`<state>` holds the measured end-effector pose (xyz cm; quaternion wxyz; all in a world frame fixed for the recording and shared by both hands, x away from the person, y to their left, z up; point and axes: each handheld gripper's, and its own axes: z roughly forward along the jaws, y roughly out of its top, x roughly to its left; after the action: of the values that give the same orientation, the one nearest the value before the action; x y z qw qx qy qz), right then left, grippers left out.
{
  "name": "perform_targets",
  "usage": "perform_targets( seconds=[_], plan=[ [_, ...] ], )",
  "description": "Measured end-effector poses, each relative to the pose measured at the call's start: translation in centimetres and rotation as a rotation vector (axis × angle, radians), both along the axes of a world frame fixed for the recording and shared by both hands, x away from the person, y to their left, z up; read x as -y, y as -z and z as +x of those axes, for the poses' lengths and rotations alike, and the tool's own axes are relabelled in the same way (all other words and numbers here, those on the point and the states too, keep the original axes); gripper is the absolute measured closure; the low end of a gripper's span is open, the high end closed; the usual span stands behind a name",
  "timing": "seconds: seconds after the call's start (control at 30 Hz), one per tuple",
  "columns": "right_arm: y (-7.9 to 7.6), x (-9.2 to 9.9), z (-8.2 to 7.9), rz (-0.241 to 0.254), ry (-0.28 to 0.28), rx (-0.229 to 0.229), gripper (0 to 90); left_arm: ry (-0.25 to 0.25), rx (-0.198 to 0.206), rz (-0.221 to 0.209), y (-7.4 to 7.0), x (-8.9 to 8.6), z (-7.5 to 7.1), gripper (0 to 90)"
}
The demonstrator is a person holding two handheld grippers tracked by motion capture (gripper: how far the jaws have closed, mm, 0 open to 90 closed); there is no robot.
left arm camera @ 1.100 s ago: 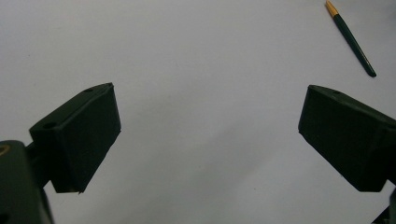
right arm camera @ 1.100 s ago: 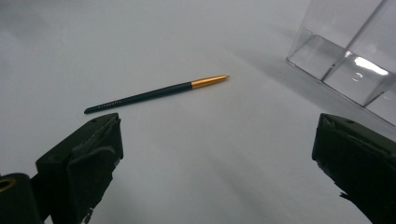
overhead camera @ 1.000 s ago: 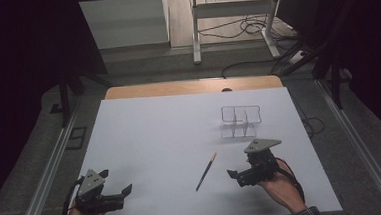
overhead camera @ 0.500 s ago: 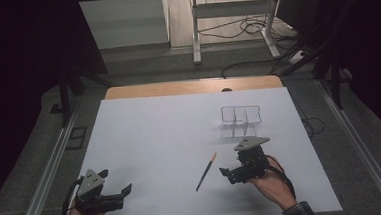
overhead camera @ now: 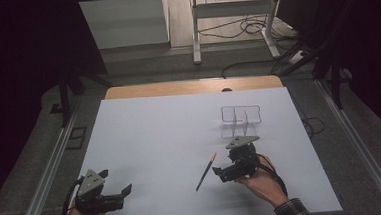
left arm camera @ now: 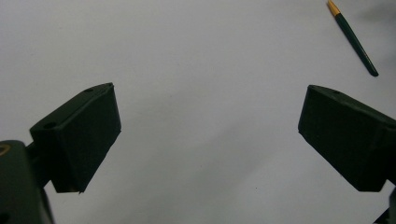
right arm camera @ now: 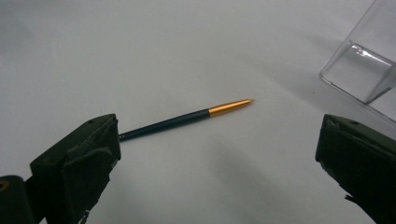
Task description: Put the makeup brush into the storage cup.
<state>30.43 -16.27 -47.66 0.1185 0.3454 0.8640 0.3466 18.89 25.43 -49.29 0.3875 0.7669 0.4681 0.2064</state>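
Observation:
A dark pen with a gold tip (overhead camera: 206,172) lies diagonally on the white table (overhead camera: 160,134). My right gripper (overhead camera: 219,173) is open just right of it, jaws pointing left. In the right gripper view the pen (right arm camera: 187,118) lies ahead of the wide-apart jaws of the right gripper (right arm camera: 217,140), its dark end passing behind the left jaw. My left gripper (overhead camera: 119,194) is open near the table's front left corner, holding nothing. In the left gripper view its jaws (left arm camera: 208,116) frame bare table, with the pen (left arm camera: 353,39) far off at the upper right.
A clear plastic divided holder (overhead camera: 241,115) stands behind the right gripper; its corner (right arm camera: 369,70) shows at the upper right of the right gripper view. A wooden strip (overhead camera: 192,87) borders the table's far edge. Metal rails run along both sides.
My right gripper has moved left and slightly away from the person, closing in on the pen. The left gripper and the pen have stayed put.

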Motion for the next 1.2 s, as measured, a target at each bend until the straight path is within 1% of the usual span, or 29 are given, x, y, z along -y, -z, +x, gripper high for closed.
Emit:
perform_targets(
  seconds=[0.17,0.23,0.3,0.53,0.87,1.0,1.2],
  plan=[
    [0.2,-0.7,0.1,-0.001,0.005,-0.010,0.0,0.000,0.000,0.001,0.0,0.0,0.0,6.5],
    [0.3,-1.3,0.2,-0.009,0.007,-0.019,0.0,0.000,-0.001,0.002,0.0,0.0,0.0,6.5],
    [0.4,-1.6,0.3,-0.014,0.001,-0.015,0.0,0.000,-0.001,0.002,0.0,0.0,0.0,6.5],
    [0.6,-2.7,0.6,-0.014,-0.007,-0.033,0.1,0.000,-0.001,-0.001,0.0,0.0,0.0,6.5],
    [0.7,-3.8,0.8,-0.025,-0.010,-0.026,5.3,0.000,-0.001,0.001,0.0,0.0,0.0,6.5],
    [0.8,-4.0,0.9,-0.026,-0.004,-0.033,6.3,0.000,-0.001,0.000,0.0,0.0,0.0,6.5],
    [1.4,-4.4,1.4,-0.051,-0.004,-0.035,8.9,0.001,0.000,0.000,0.0,0.0,0.0,6.7]
  ],
)
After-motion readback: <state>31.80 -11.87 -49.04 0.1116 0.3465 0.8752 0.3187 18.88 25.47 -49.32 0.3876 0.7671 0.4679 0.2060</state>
